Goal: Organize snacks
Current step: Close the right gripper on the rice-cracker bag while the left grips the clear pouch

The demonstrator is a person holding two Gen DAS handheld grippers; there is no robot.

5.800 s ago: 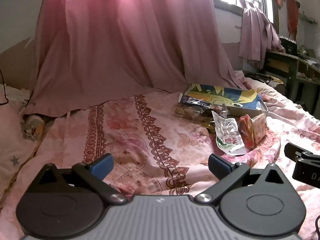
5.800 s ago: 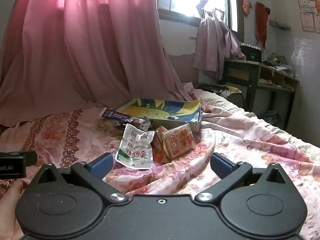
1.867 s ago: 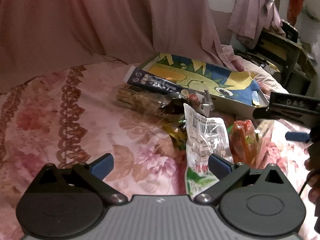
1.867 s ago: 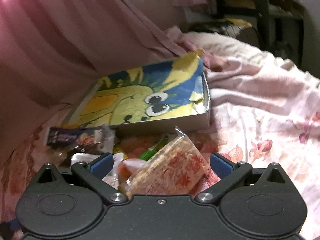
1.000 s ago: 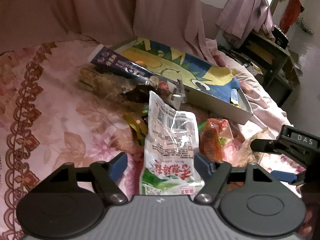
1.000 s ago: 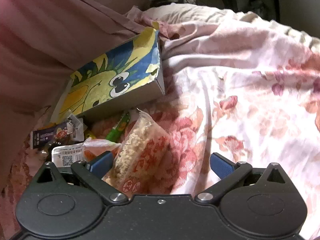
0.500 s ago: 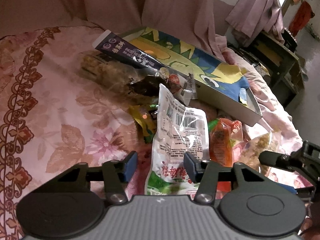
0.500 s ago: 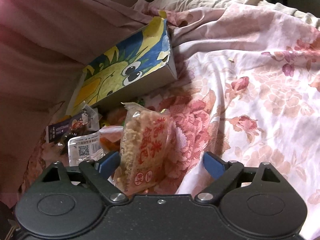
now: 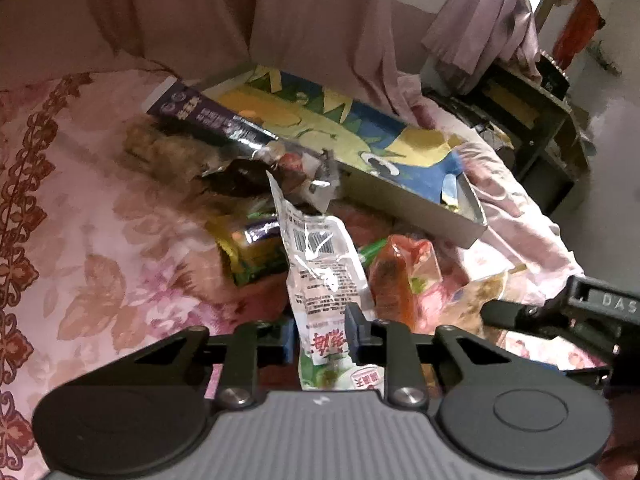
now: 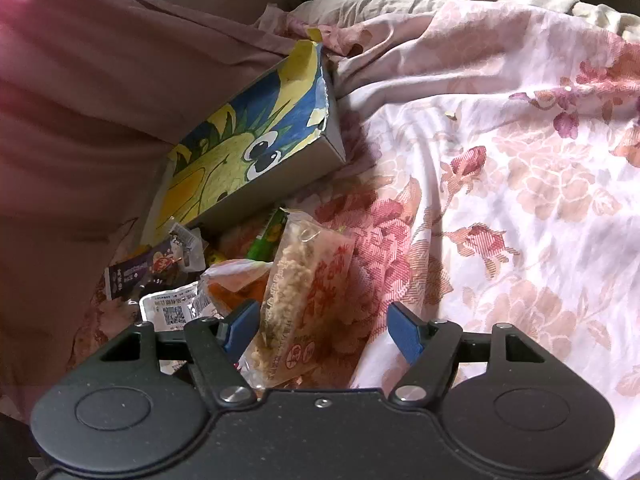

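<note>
Both wrist cameras look steeply down from close above the bed (image 10: 520, 168), the left from the pile's left, the right from its right, sharing the snack packets (image 9: 324, 272) and the picture box (image 10: 248, 152) beyond.

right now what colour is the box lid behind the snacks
Yellow cartoon creature with big eyes on blue, on the box lid; clearest in the right wrist view.

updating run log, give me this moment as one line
left gripper: closing on clear white snack pouch | right gripper: closing around red-printed crispy rice packet, right pad clear | yellow-blue cartoon box: empty
</note>
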